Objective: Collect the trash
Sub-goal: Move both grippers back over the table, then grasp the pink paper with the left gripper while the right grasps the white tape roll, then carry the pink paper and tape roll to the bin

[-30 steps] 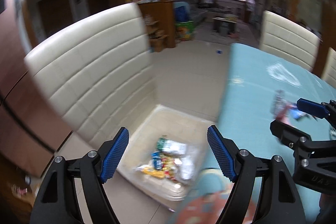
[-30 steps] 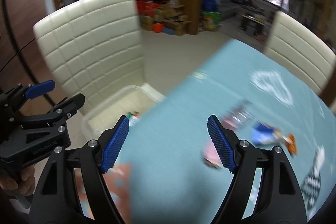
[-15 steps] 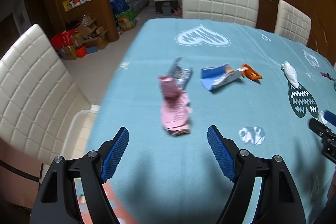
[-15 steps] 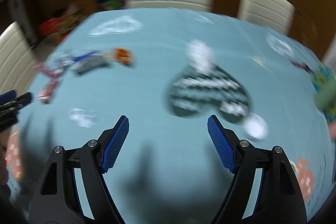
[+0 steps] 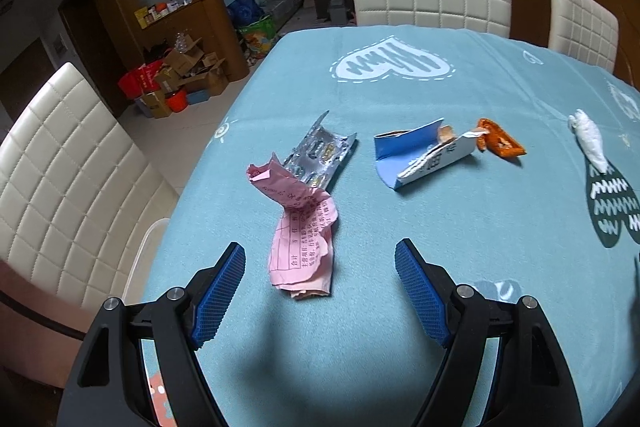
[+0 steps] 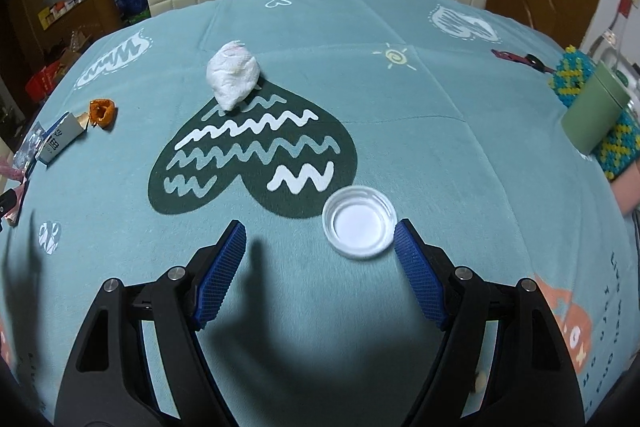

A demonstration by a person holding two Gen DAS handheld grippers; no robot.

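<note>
A second ago both wrist views looked off the bench's left edge at a clear bin on the floor with wrappers already in it; now both have swung back over the blue-clothed bench (image 5: 500,75), which suggests one drop-off is done and a fresh pick is being lined up. The left gripper (image 5: 320,281) has its jaws spread and empty, with the crumpled pink receipt (image 5: 302,227) lying between them toward 12 o'clock, untouched. Beyond it at 12 o'clock sits a silver blister pack (image 5: 320,157), and at 1 o'clock a torn blue-and-white carton (image 5: 420,155) with an orange wrapper (image 5: 500,143) beside it. The right gripper (image 6: 320,255) is likewise spread and empty; the white plastic lid (image 6: 359,222) lies just inside its right jaw, at about 1 o'clock, and a wadded white tissue (image 6: 233,73) rests further off at 11 o'clock. Six pieces remain to collect
</note>
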